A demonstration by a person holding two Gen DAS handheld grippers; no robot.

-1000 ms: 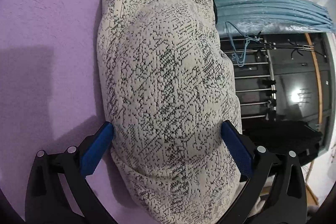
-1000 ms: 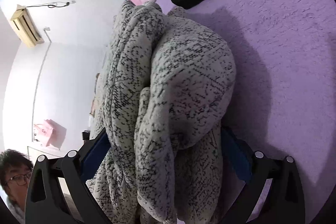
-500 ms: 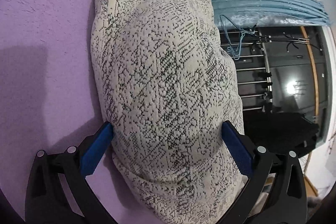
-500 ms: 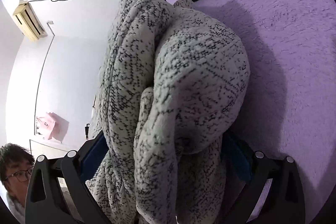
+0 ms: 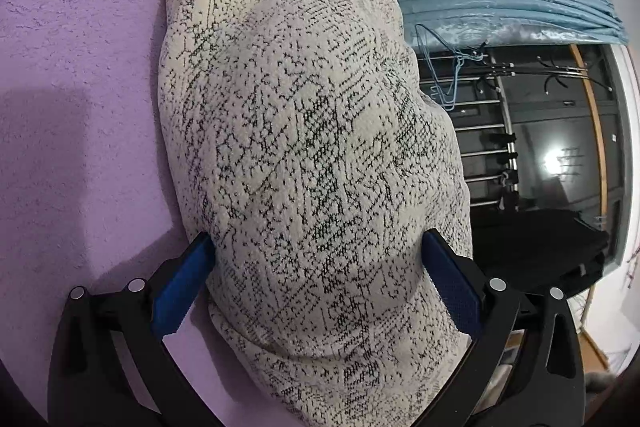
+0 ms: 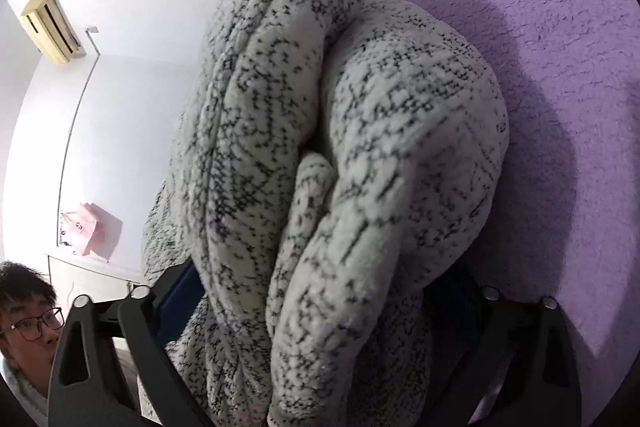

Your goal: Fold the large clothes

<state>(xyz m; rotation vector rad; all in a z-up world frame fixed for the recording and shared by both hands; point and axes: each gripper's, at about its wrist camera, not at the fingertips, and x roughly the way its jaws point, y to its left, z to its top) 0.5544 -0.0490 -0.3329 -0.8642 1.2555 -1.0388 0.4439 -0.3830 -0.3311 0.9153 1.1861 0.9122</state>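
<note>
You hold the folded speckled sweater (image 5: 312, 155) bundle against the purple bed (image 5: 80, 67), left claw (image 5: 316, 251) and right claw (image 6: 316, 287) each clamping its thickness, the right having just been tightening. Next, probably set it down and release.

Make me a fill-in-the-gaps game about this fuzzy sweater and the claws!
1. The folded speckled sweater lies on a fuzzy blanket coloured ____.
2. The left claw has pads coloured ____.
3. The curtain above the rack is light ____.
4. The sweater bundle sits ____ the right claw fingers.

Missing words: purple; blue; blue; between
</note>
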